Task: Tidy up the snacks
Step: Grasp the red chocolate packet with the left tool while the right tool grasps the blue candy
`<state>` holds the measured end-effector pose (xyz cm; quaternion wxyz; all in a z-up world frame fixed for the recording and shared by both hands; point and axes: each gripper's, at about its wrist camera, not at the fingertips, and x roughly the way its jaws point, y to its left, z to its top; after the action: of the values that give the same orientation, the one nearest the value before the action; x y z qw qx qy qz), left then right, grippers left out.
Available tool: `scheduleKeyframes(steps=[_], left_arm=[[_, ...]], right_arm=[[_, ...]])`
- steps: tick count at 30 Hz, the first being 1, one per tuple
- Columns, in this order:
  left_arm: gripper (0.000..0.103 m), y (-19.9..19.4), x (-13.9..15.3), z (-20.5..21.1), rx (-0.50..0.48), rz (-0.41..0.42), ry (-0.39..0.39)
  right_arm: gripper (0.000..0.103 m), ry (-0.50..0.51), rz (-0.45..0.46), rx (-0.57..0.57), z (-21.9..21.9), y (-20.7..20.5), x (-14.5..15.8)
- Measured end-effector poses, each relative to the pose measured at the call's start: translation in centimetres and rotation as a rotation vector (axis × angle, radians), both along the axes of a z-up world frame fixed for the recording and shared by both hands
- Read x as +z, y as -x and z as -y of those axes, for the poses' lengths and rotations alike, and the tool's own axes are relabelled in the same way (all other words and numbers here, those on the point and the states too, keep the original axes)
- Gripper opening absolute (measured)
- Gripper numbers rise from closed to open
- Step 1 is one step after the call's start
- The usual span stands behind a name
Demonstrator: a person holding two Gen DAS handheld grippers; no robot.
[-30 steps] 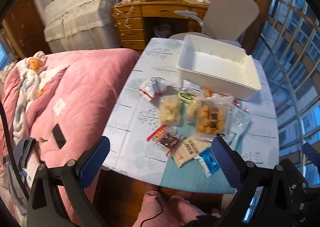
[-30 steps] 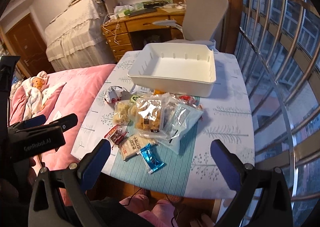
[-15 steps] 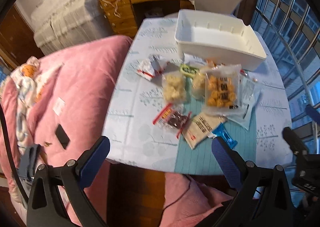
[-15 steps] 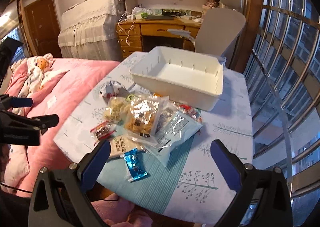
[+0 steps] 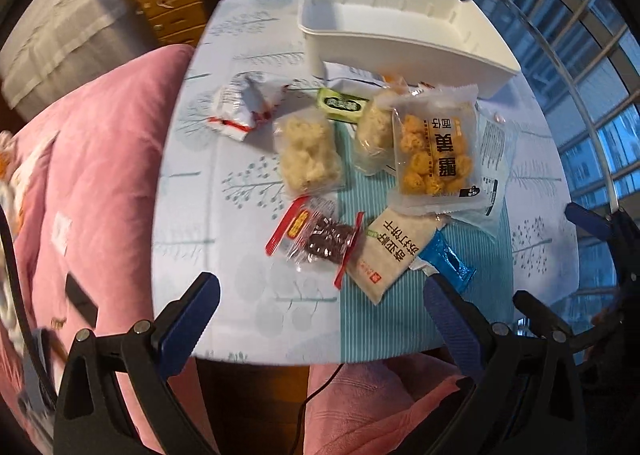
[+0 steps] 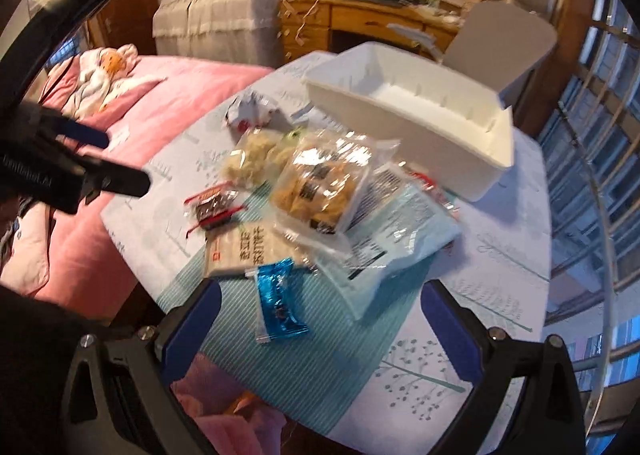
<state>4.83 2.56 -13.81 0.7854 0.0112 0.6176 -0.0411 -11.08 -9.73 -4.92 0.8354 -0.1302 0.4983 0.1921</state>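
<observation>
Several snack packets lie in a heap on the table, in front of an empty white bin [image 5: 404, 19] [image 6: 416, 123]. Among them are a big clear pack of golden puffs [image 5: 434, 153] [image 6: 320, 185], a red-edged packet of dark pieces [image 5: 320, 241] [image 6: 212, 209], a beige cracker pack [image 5: 394, 251] and a blue wrapper [image 5: 448, 261] [image 6: 278, 295]. My left gripper [image 5: 320, 311] hangs open above the table's near edge, short of the red-edged packet. My right gripper [image 6: 320, 315] is open too, with the blue wrapper just ahead between its fingers. Neither holds anything.
The round table [image 5: 224, 191] has a pale tree-print cloth and a teal striped runner. A pink bed [image 5: 100, 159] presses against its left side. Behind stand a wooden desk [image 6: 360, 23] and a grey chair [image 6: 504, 31]. Barred windows [image 5: 592, 67] close off the right.
Both grippers have come down and closer to the snack heap, which now fills more of each view. Both stay open. Nothing on the table has moved.
</observation>
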Motion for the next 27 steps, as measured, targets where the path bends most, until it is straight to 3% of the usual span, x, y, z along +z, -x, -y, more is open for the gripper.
scheduleKeyframes(steps=[7,17,27], left_arm=[[0.1,-4.3,-4.5,-0.7,-0.085,-0.135,0.018],[0.094,-7.3,-11.0,0.3,-0.196,-0.352,0.006],[0.079,-9.7,-13.7,1.6,-0.23,-0.426,-0.003]], right_arm=[[0.1,0.01,-0.15,-0.045,-1.1,-2.2,-3.4],[0.088,0.032,-0.345,-0.101,-2.4,-3.4,-8.2],[0.07,0.083,-0.433,-0.092,-4.0,-3.3,-10.8]])
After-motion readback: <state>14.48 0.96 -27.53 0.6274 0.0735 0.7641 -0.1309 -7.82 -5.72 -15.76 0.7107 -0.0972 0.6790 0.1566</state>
